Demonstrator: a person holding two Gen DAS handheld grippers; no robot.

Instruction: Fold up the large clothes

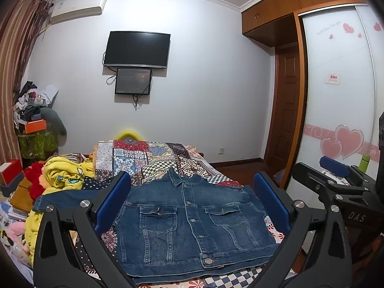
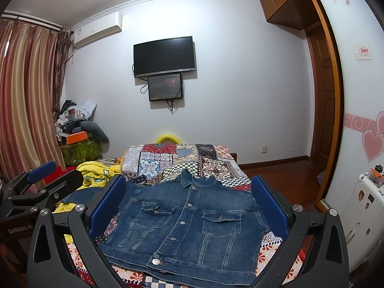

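A blue denim jacket lies flat, front up and buttoned, on the patchwork bed cover. One sleeve stretches out to the left; the right sleeve is not visible. It also shows in the right wrist view. My left gripper is open and empty, held above the jacket's near hem. My right gripper is open and empty, beside the left one and also above the jacket. The right gripper shows at the right of the left wrist view; the left gripper shows at the left of the right wrist view.
A yellow blanket and red plush things lie on the bed's left side. Piled clutter stands in the far left corner by the curtain. A white suitcase stands at the right by the wardrobe. Two screens hang on the far wall.
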